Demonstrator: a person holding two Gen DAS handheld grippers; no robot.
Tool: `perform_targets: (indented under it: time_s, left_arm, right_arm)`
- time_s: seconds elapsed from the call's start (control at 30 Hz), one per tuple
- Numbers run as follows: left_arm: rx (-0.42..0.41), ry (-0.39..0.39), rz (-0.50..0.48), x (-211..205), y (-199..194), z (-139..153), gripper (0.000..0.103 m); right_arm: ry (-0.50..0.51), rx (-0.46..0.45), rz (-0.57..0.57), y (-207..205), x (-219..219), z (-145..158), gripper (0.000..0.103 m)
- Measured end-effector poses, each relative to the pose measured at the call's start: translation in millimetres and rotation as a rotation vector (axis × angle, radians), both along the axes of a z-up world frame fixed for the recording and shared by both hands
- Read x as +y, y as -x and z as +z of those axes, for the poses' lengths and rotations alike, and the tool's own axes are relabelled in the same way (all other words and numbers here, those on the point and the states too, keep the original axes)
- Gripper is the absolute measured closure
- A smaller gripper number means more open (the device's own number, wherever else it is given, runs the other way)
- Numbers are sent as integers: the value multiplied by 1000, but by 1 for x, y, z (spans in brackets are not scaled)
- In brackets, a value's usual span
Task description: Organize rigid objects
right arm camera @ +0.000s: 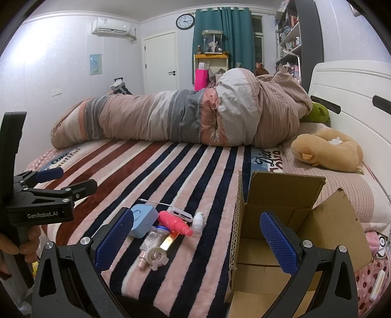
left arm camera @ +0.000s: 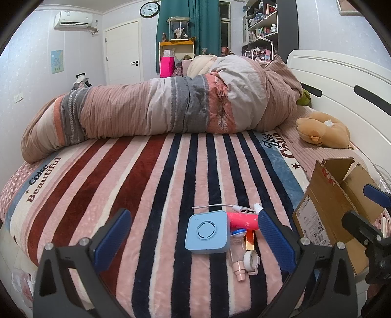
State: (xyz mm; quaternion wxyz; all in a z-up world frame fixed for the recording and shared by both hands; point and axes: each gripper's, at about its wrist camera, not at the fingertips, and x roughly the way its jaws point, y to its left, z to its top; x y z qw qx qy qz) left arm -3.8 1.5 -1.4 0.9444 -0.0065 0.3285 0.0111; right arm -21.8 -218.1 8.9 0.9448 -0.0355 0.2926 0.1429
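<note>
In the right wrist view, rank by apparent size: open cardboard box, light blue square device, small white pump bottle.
1. Open cardboard box, largest, though nearest the camera.
2. Light blue square device.
3. Small white pump bottle, smallest.

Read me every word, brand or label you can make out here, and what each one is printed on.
"Coke Beautiful": striped fleece blanket, left border.
"GenRobot.AI": black left gripper body.
"Diet": the blanket's right border; the word below it is cut off.
Brown cardboard box: shipping label too small to read.
Wall clock: numerals blurred.
</note>
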Motion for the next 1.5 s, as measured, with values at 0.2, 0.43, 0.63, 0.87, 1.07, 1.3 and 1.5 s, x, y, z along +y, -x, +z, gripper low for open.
perform_targets:
  time_s: [0.2,0.43,0.63,0.87,1.07,1.3,1.5]
  left_arm:
    - [0,-1,0,0,0,0,0]
    - [0,0,0,0,0,0,0]
    - [-1,2,-3,-3,0,1,0]
    - [-25,58,-50,-2,14,6,0]
    - [-46,115,-52,29,15,2,0]
    - [-41,130,-8,82,11,-17,0]
    - [-3,155,-3,121,-6,-46,0]
  right_arm:
    - [2,-3,-1,-2,-2,-3,0]
    - [-5,-6,13,6,5,6,0]
    - [-25,2,15,6,4,6,0]
    - [-46,-37,12,10,4,8,0]
    - [2,-127,69,20,34,17,10]
    - [23,67,303,-18,107,-28,26]
    - [56,308,341,-78,153,-98,26]
